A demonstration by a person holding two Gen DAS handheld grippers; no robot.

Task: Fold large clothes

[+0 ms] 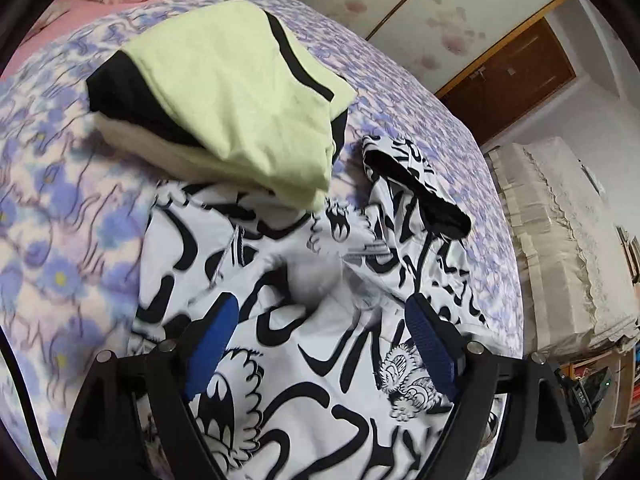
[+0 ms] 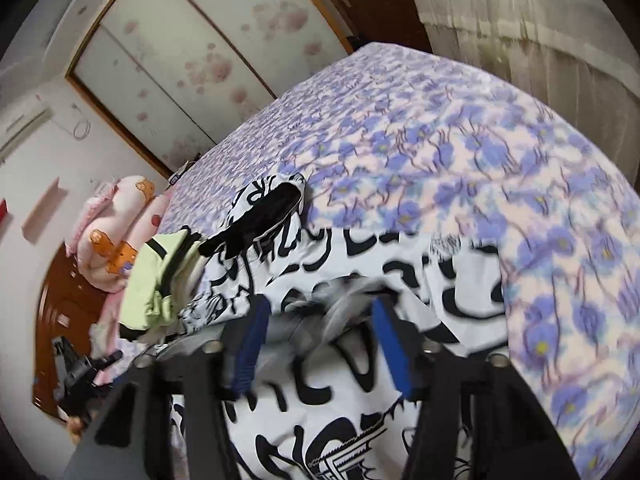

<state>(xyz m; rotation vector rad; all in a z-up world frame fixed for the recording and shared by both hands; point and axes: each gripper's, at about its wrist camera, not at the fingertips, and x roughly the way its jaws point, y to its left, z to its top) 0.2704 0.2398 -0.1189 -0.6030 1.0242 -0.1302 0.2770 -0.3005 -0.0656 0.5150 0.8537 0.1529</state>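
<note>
A large white garment with a black graffiti print (image 1: pixel 320 380) lies spread on the bed, and its black-lined opening (image 1: pixel 420 196) points away from me. My left gripper (image 1: pixel 322 332) stands open just above it. A blurred hump of the cloth (image 1: pixel 316 280) rises between and beyond the blue pads (image 1: pixel 216 336), which do not press on it. In the right wrist view the same garment (image 2: pixel 360 420) fills the lower middle. My right gripper (image 2: pixel 322 340) is open over it, with a blurred fold of cloth (image 2: pixel 340 312) loose between its fingers.
A folded light green garment with black trim (image 1: pixel 240 100) (image 2: pixel 160 280) lies on the purple flowered bedspread (image 1: pixel 60 220) (image 2: pixel 520 160) beside the printed one. Pink bedding (image 2: pixel 120 216) sits at the bed's head. Sliding wardrobe doors (image 1: pixel 400 8) and a lace-covered piece of furniture (image 1: pixel 560 240) border the bed.
</note>
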